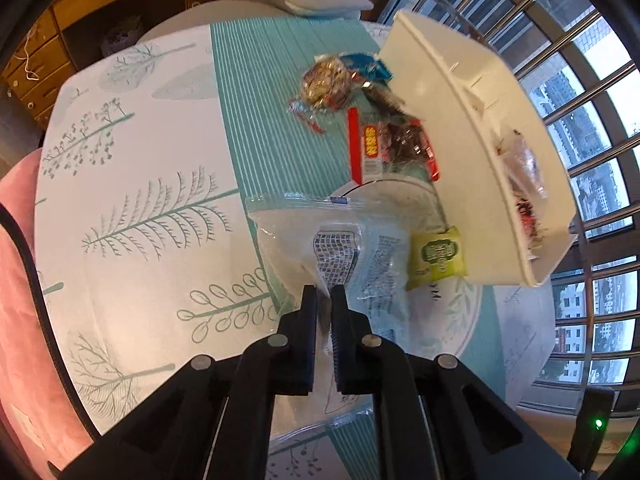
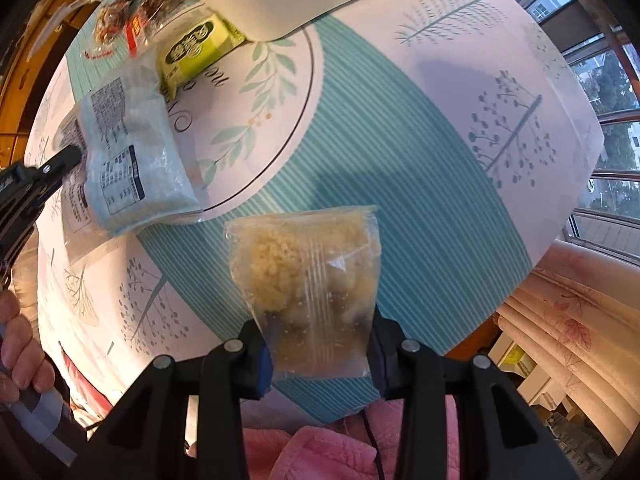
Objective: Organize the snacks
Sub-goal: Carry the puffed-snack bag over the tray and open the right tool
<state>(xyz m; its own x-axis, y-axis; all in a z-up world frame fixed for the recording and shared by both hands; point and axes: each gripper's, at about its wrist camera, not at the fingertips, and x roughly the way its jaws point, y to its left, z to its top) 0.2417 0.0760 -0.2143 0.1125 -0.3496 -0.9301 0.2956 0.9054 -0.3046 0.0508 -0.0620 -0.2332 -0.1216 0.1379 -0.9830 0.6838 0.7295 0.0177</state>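
My left gripper is shut on the edge of a pale blue snack bag with printed text, which rests at the rim of a round plate; the bag and that gripper also show in the right wrist view. My right gripper is shut on a clear bag of yellow crumbly snack, held above the table. A green packet lies on the plate beside a white bin that holds several snacks. Red and brown packets lie beyond the plate.
The round table has a tree-print cloth and a teal striped mat. A pink chair is at the left edge. Window bars stand behind the bin. A curtain hangs at the right.
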